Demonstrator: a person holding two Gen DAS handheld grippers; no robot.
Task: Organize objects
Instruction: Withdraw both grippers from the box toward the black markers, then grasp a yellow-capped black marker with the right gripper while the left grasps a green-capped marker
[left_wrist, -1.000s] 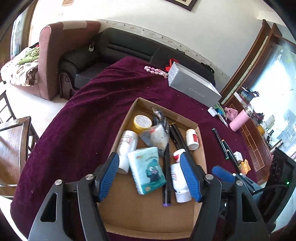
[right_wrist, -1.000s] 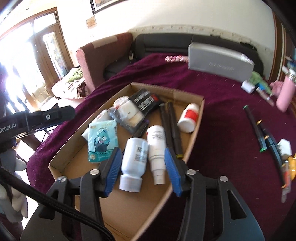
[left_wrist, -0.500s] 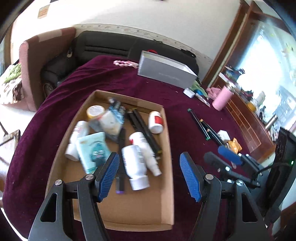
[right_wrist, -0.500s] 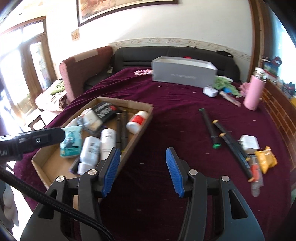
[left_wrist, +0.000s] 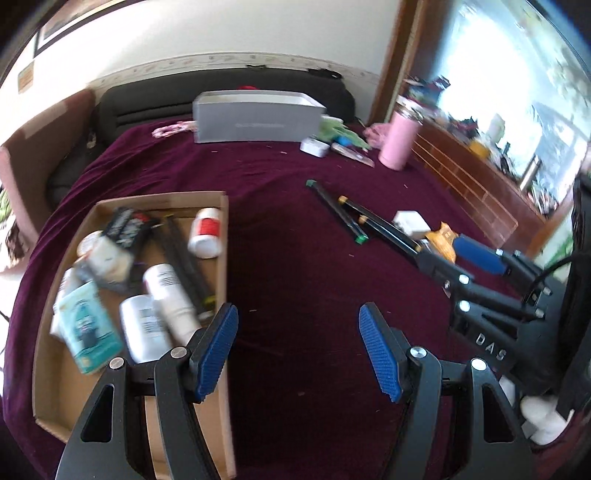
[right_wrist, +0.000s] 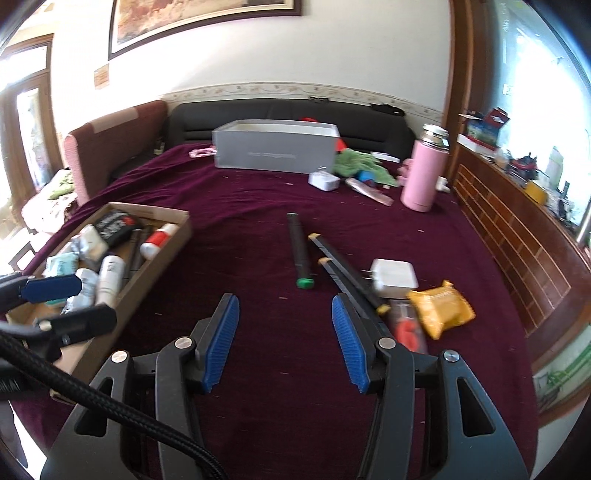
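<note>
Left claw (left_wrist: 297, 349) spread, empty, over maroon surface (left_wrist: 295, 266) beside cardboard tray (left_wrist: 225, 236) of bottles; right claw (right_wrist: 284, 338) spread, empty; only its view shows yellow packet (right_wrist: 441, 308) fully

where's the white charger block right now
In the right wrist view the white charger block lies on the purple cloth, right of the black markers, beside the yellow snack packet.

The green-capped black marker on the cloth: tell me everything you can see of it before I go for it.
The green-capped black marker is a slim black tube, plastic by its look, with a green end cap facing the camera. It lies flat on the maroon cloth, outside the cardboard tray, just left of two yellow-tipped black pens; whether they touch is unclear. Nothing grips it.
</note>
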